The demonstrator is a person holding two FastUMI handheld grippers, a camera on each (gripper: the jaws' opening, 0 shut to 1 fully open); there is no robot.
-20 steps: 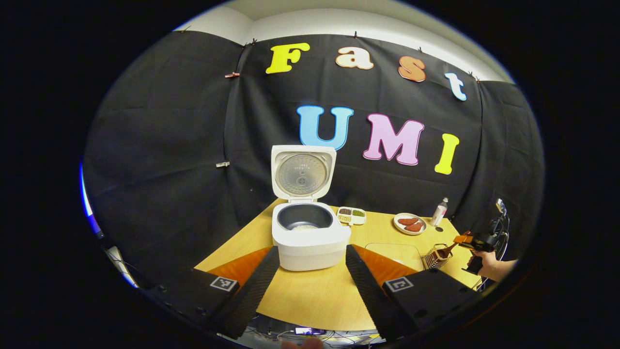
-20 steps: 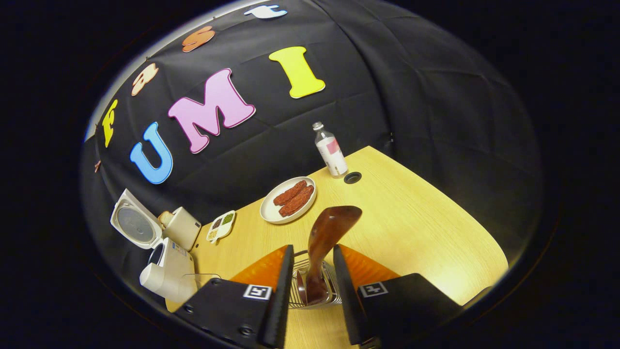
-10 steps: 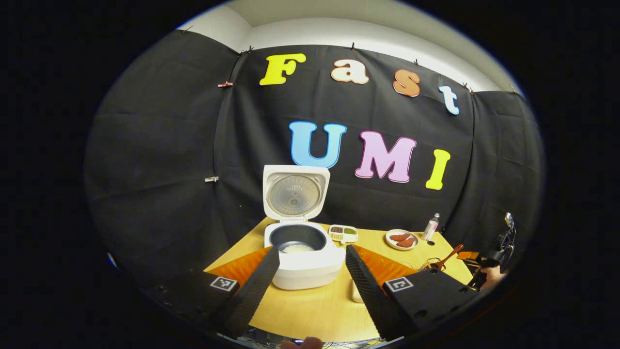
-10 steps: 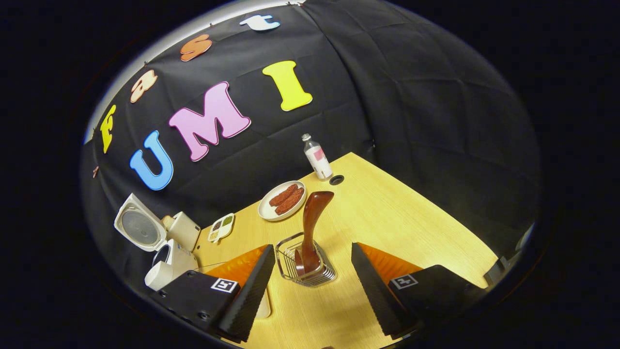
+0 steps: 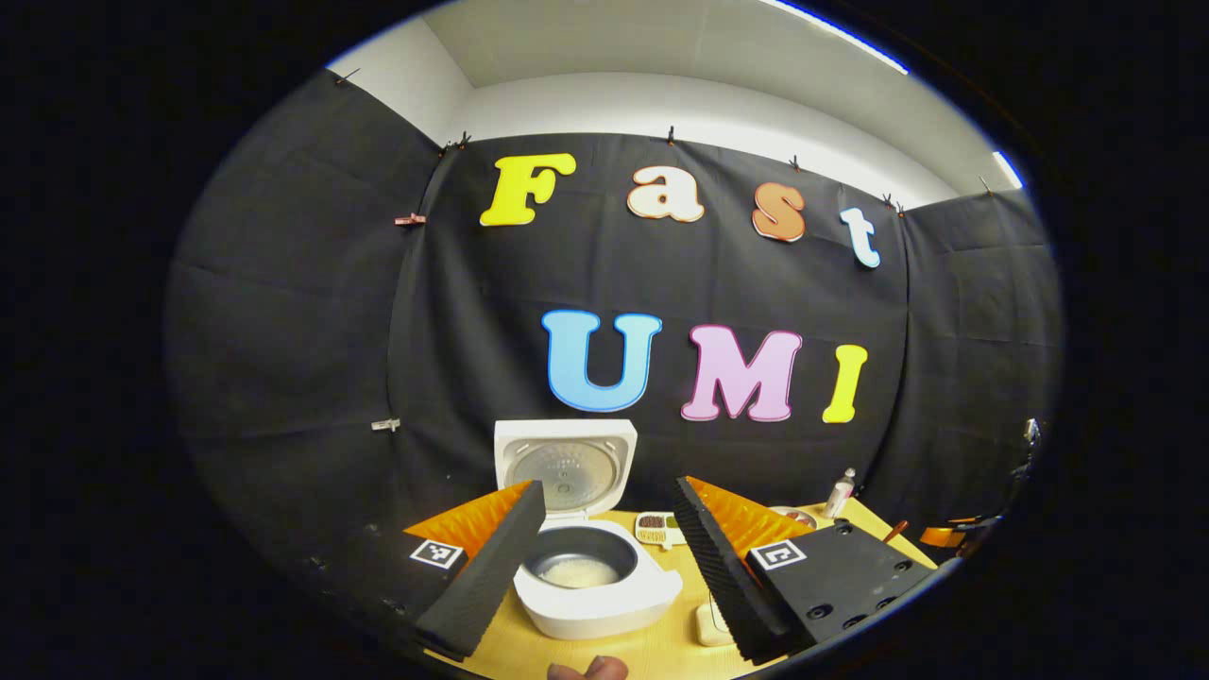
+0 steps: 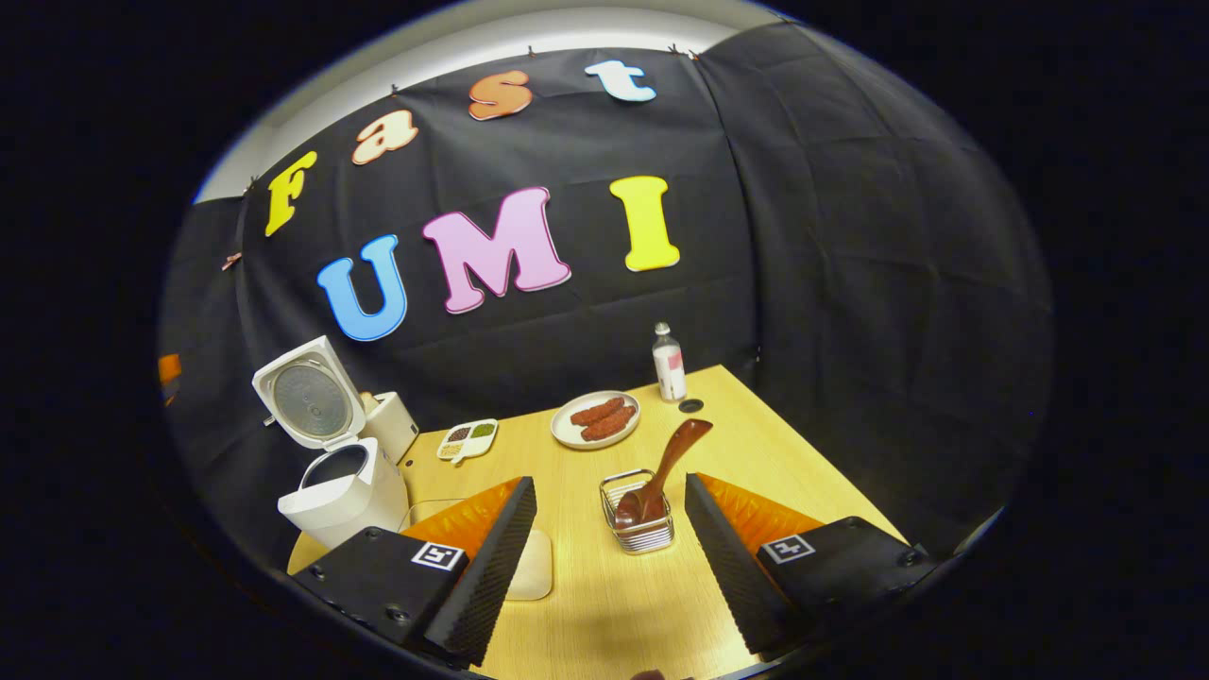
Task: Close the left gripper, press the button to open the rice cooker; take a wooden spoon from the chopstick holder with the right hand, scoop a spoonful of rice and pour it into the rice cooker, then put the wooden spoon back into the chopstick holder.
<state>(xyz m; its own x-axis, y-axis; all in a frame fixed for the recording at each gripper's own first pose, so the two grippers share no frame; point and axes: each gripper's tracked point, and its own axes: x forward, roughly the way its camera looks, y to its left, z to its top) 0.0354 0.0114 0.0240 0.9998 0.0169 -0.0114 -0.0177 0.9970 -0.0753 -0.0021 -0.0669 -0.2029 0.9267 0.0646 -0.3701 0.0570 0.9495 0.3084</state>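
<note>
The white rice cooker (image 5: 604, 604) stands with its lid (image 5: 567, 472) up, and a little rice (image 5: 578, 572) lies in its dark pot. My left gripper (image 5: 609, 489) hovers open in front of it, holding nothing. In the right gripper view the cooker (image 6: 340, 491) is at the far left. The wooden spoon (image 6: 666, 467) leans bowl-down in the wire chopstick holder (image 6: 642, 531). My right gripper (image 6: 611, 482) is open and drawn back from the holder, touching nothing.
On the wooden table (image 6: 793, 472) are a plate of sausages (image 6: 595, 420), a bottle (image 6: 669, 362), a small divided seasoning dish (image 6: 468, 439) and a white box (image 6: 392, 425) behind the cooker. A pale shallow dish (image 6: 534, 567) lies by my right gripper's left finger.
My right gripper opened, let go of the spoon in the holder and drew back. The left gripper stayed open and tilted upward, so the cooker sank lower in its view.
</note>
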